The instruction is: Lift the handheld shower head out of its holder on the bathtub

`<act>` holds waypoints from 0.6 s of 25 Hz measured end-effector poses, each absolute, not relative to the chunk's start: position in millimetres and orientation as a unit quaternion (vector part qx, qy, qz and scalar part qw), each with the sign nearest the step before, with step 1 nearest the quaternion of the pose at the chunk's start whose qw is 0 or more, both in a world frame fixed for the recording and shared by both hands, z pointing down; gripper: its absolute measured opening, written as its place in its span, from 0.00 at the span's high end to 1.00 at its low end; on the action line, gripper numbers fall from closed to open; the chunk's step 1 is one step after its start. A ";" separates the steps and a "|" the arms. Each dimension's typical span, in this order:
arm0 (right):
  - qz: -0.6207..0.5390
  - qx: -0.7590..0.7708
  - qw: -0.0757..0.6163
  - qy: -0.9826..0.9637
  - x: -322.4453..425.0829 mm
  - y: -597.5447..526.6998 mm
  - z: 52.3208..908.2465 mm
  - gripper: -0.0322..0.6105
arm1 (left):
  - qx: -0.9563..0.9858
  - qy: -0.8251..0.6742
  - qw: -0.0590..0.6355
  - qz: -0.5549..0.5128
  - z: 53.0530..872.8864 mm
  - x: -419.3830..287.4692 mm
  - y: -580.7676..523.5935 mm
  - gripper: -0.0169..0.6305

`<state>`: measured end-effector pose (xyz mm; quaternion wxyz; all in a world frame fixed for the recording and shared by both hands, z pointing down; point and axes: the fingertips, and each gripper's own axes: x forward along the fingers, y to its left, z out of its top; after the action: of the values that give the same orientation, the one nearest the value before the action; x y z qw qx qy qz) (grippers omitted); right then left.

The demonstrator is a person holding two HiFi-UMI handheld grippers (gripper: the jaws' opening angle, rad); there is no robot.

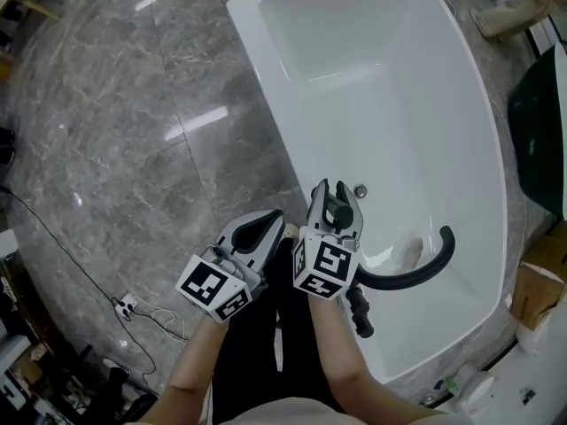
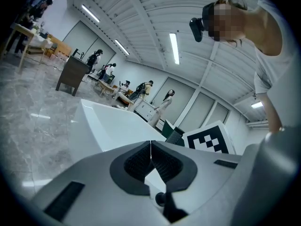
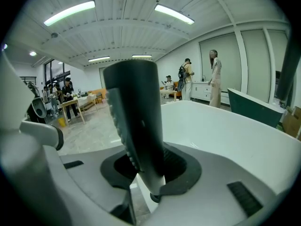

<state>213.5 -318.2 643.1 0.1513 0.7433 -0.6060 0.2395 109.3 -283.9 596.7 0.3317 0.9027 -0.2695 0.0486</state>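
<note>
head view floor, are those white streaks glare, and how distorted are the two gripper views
Head view: yes, glare streaks on the polished stone floor; the bathtub rim bows from the wide lens. Left gripper view: fisheye, black corners, its own jaws soft up close. Right gripper view: same fisheye; the handheld shower head looms dark and oversized.

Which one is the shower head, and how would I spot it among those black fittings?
Find the big white bathtub; at its near rim is the right gripper. The shower head is the straight dark wand clamped between its jaws, unlike the curved black spout arching over the tub beside it.
</note>
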 end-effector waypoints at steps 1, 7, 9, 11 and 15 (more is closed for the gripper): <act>0.238 0.742 0.150 -0.608 212.8 -318.0 638.3 0.78 | 0.903 -0.270 0.330 0.048 593.0 108.5 -282.7 0.95; 0.222 0.742 0.134 -0.619 210.0 -320.4 607.4 0.78 | 0.909 -0.273 0.311 0.041 570.3 101.5 -281.8 0.95; 0.212 0.740 0.130 -0.625 207.0 -319.1 593.2 0.78 | 0.911 -0.274 0.306 0.040 561.1 98.9 -279.1 0.95; 0.205 0.736 0.125 -0.633 203.5 -317.8 579.1 0.78 | 0.913 -0.273 0.301 0.043 552.7 97.4 -275.3 0.95; 0.197 0.728 0.118 -0.646 198.8 -312.4 552.8 0.78 | 0.918 -0.269 0.285 0.055 531.5 97.1 -264.1 0.95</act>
<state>198.8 -312.4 552.8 0.1185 0.7281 -0.6458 0.1969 97.1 -264.1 531.5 0.2855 0.9181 -0.2694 0.0554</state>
